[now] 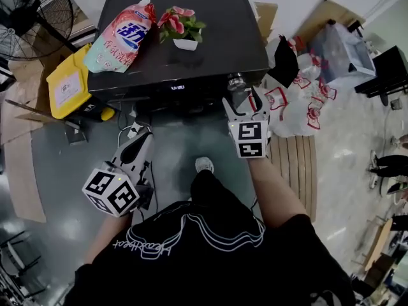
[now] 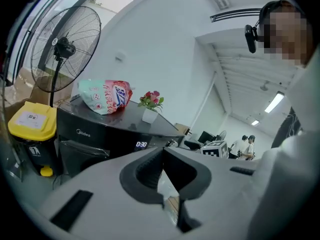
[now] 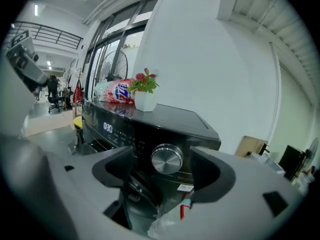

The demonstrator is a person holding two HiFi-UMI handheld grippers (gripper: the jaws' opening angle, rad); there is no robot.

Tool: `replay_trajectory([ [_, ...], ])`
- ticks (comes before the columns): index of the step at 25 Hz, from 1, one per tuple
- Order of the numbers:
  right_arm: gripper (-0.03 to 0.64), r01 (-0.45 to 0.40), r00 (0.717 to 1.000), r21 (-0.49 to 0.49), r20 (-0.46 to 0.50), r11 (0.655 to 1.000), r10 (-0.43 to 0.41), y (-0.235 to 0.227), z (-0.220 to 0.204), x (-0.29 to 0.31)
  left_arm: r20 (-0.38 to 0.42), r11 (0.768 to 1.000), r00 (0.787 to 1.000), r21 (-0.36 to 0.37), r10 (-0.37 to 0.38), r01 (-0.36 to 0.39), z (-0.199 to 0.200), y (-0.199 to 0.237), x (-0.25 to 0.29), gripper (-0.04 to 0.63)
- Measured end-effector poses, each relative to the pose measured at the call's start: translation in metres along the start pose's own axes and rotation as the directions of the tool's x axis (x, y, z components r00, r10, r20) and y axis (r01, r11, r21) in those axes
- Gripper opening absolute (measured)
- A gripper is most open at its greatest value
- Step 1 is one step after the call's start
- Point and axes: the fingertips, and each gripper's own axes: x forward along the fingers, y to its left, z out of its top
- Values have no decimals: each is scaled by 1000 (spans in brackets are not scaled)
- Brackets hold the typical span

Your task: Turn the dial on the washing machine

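Right gripper (image 3: 165, 169) has its jaws spread wide, gripping nothing. The silver dial (image 3: 167, 159) sits mid-frame between them, on the washing machine (image 3: 170, 121) front. Lining up or backing off, can't tell. Left gripper (image 2: 162, 154) jaws are pressed together, empty.

Open workshop hall, grey floor (image 1: 70, 171), industrial fan (image 1: 29, 14), flattened cardboard (image 1: 19, 171), freestanding washing machine (image 1: 210, 24)

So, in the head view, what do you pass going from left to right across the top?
Fan → yellow bin → detergent bag → potted flowers → silver dial → white bags with red print.
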Motion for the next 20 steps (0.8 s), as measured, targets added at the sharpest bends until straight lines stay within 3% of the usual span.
replay_trajectory([
  [8,331,30,997,-39,-65,999,-33,-8,-31,38,-51,998,998,-45,32,-35,-21,23,18,5],
  [20,275,87,995,-38,-37,995,-88,-12,-34,52,-105,997,993,-46,59,-64,-47,33,17,5],
])
